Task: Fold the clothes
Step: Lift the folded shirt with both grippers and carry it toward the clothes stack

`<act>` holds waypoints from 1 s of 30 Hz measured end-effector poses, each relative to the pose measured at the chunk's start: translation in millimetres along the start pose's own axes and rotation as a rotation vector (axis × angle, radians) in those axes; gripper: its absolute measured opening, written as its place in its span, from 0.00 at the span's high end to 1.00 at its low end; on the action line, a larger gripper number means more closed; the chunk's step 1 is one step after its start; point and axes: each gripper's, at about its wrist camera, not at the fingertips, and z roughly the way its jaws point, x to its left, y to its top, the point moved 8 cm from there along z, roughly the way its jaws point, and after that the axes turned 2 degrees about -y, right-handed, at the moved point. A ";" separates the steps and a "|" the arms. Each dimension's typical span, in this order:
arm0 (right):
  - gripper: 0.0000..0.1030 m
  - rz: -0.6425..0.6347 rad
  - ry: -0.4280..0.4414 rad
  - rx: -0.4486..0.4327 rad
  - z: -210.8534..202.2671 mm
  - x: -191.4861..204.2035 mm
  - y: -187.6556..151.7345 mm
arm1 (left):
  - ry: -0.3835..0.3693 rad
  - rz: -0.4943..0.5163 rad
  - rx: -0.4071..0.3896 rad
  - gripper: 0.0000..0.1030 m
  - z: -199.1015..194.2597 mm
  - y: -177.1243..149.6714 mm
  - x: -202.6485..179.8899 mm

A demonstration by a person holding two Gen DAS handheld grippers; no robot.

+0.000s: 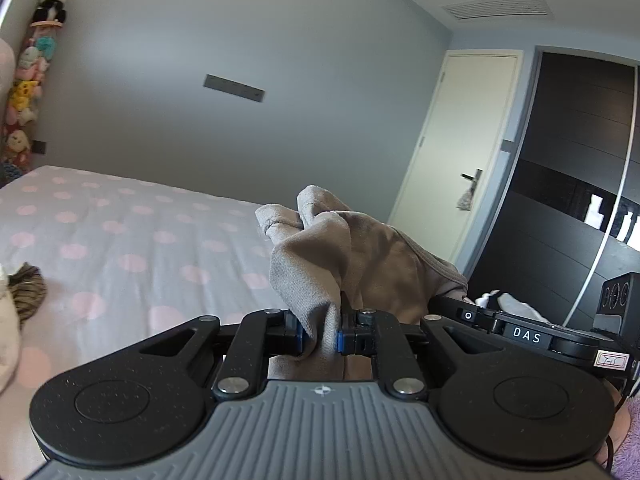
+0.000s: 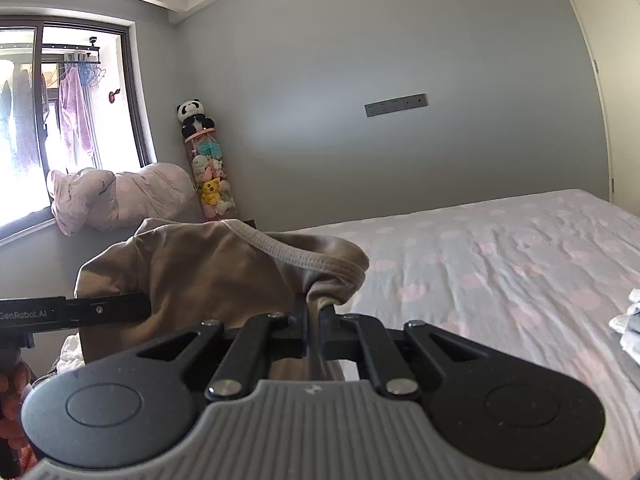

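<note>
We are holding the left tongs [image 1: 320, 334] nearly closed, the blue pads [image 1: 339, 340] pinching a bunched fold of the grey-brown garment [image 1: 360, 256], and we are holding the right tongs [image 2: 314, 330] closed just as tightly on cloth right below its ribbed neckline [image 2: 304, 258]. The garment is hanging in the air between the two tongs, raised above the near edge of the bed [image 1: 120, 240], with the rest of it dropping out of sight beneath us. By our reading, we are lifting it clear so that it can be spread out for folding. To do that well, we are wanting to keep both grips firm, draw the tongs apart until the top edge is running taut and level, and let the body hang free of creases before we are lowering it onto the open spotted sheet [image 2: 500, 260], away from the other clothes [image 1: 24, 292] lying at the bed's edge. At present the garment is crumpled, so its long axis is hard to judge; the neckline is facing up, the held edge is running side to side from one pair of tongs to the other, and the length appears to be falling straight down.
</note>
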 end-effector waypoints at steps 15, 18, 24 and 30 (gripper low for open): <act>0.94 0.021 -0.193 -0.116 -119.1 -139.1 47.2 | -0.255 0.057 0.045 0.89 80.7 8.2 -143.8; 0.94 0.031 -0.240 -0.138 -145.1 -173.5 58.9 | -0.315 0.067 0.054 0.89 99.3 8.9 -178.6; 0.94 0.012 -0.349 -0.167 -201.7 -244.5 89.9 | -0.446 0.075 0.055 0.89 138.4 12.9 -254.8; 0.94 -0.025 -0.460 -0.144 -239.3 -316.4 117.8 | -0.554 0.072 0.083 0.89 188.1 5.3 -321.3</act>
